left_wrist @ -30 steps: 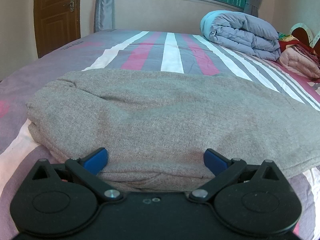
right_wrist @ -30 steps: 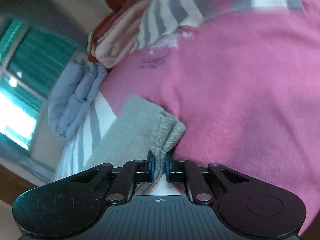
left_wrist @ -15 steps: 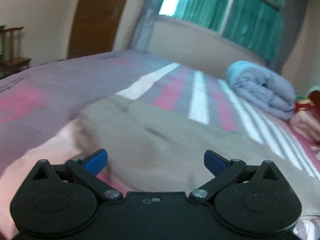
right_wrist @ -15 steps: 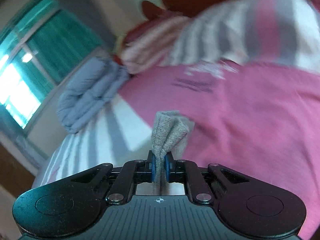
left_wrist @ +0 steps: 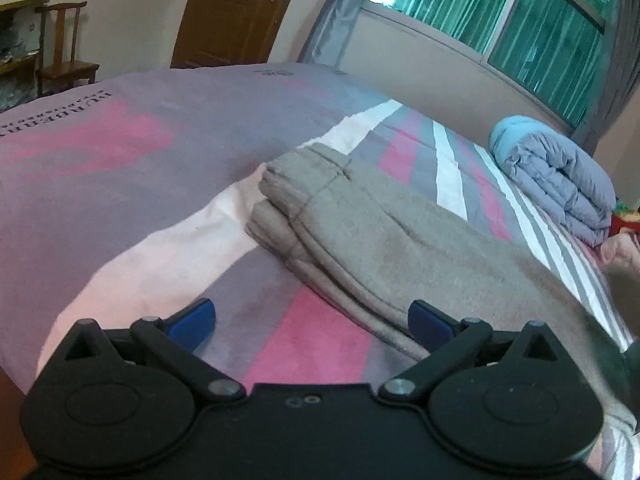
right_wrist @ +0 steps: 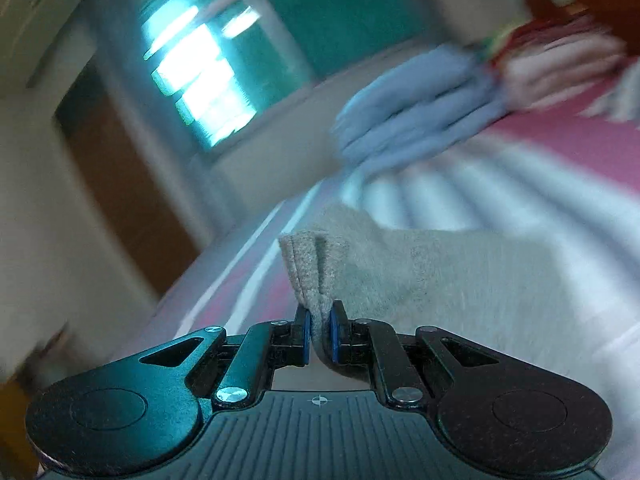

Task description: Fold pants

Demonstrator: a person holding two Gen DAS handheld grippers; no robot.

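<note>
Grey-brown pants (left_wrist: 384,236) lie lengthwise on the striped bed, waistband end (left_wrist: 304,176) at the far left. My left gripper (left_wrist: 312,320) hovers open just in front of the pants' near edge, nothing between its blue pads. In the blurred right wrist view, my right gripper (right_wrist: 319,334) is shut on the pants' leg end (right_wrist: 310,268), which sticks up between the pads while the rest of the fabric (right_wrist: 440,276) trails off to the right.
A rolled blue-grey quilt (left_wrist: 556,184) and pink bedding (left_wrist: 622,248) sit at the bed's far right, below the window. A wooden door (left_wrist: 236,12) and a chair (left_wrist: 66,60) stand beyond the bed's left side. The striped bedsheet (left_wrist: 120,184) stretches left of the pants.
My right gripper lifted the pants' leg end off the bed and rolled, swinging towards the window side. The left gripper pulled back and leftward from the pants, staying open.
</note>
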